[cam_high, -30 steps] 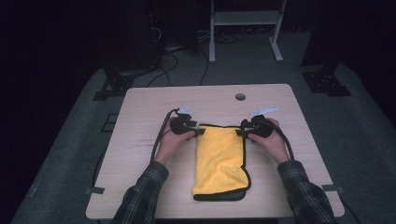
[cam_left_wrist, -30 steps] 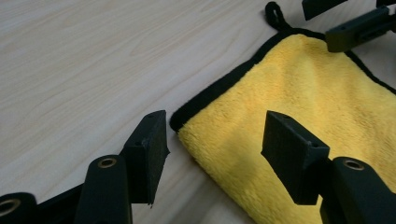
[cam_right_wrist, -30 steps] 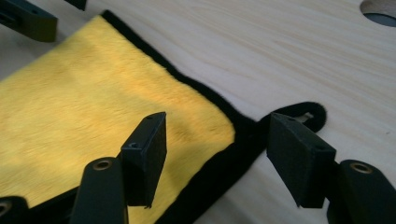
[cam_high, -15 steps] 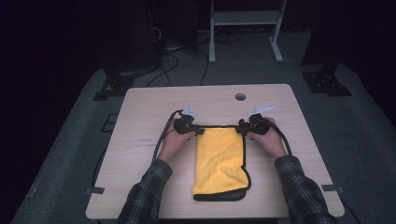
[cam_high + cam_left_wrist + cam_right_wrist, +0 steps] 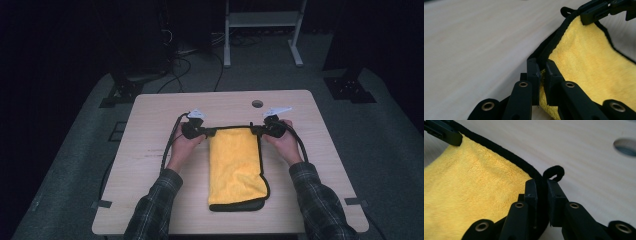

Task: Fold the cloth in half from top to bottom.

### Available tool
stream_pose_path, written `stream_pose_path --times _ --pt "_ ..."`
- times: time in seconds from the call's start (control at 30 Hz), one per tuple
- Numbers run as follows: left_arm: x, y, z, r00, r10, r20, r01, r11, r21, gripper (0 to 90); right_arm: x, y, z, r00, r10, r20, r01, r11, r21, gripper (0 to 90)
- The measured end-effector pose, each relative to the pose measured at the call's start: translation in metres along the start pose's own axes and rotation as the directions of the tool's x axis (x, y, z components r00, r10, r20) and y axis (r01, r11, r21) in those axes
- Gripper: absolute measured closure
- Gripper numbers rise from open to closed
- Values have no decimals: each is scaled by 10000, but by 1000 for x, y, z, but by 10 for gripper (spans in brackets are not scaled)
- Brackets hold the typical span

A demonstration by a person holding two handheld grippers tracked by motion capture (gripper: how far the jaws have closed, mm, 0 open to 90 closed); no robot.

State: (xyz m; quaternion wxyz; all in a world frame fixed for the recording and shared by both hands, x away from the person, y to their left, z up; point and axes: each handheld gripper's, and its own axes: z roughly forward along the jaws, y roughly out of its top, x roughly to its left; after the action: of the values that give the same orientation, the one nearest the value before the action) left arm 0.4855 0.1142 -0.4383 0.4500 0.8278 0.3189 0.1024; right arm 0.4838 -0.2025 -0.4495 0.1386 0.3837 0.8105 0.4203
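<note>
With the left gripper [image 5: 542, 75] and right gripper [image 5: 541, 192] having just closed, fingers clenched on the far corners of the yellow microfibre cloth [image 5: 237, 167] lying mid-worktop [image 5: 150, 150], we risk one thin black-hemmed corner slipping free if we lift unevenly.

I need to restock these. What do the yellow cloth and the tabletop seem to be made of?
The cloth looks like plush microfibre: short fuzzy yellow pile, matt, with a black stitched edge. The tabletop looks like pale wood or wood-look laminate: faint grain, smooth, slight sheen.
</note>
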Motion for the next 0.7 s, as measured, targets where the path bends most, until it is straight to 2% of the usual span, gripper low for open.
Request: stream_pose_path --times 0.17,0.2,0.3,0.33,0.43,0.47,0.6,0.63,0.67,0.7 --pt "1 10 -13 9998 189 16 -188 9990 -418 834 1 17 -9 9999 -157 16 157 9989 -447 791" --pt "0 13 -20 9997 234 24 -232 9978 -625 834 3 23 -15 9996 -267 8 267 9975 -651 790" --pt "-2 16 -27 9995 270 156 -256 9964 -810 833 6 27 -22 9993 -359 -78 350 9949 -945 790" --pt "-6 16 -34 9987 391 312 -361 9952 -904 832 10 28 -28 9986 -498 -174 476 9932 -1059 789" --pt "-12 15 -41 9978 473 461 -426 9942 -985 832 16 25 -39 9967 -727 -364 676 9899 -1248 789" --pt "-20 12 -46 9962 609 626 -545 9936 -987 831 18 22 -42 9958 -808 -430 747 9889 -1287 789" --pt "-35 3 -58 9915 883 955 -784 9916 -1025 831 29 7 -57 9912 -1066 -789 941 9846 -1472 789" --pt "-35 3 -58 9915 883 955 -784 9916 -1025 831 32 3 -61 9895 -1140 -889 993 9830 -1546 789" --pt "-42 -1 -63 9884 1040 1107 -931 9907 -996 831 35 0 -66 9881 -1196 -962 1037 9823 -1560 789" --pt "-42 -1 -63 9884 1040 1107 -931 9907 -996 831 35 0 -66 9881 -1196 -962 1037 9823 -1560 789"
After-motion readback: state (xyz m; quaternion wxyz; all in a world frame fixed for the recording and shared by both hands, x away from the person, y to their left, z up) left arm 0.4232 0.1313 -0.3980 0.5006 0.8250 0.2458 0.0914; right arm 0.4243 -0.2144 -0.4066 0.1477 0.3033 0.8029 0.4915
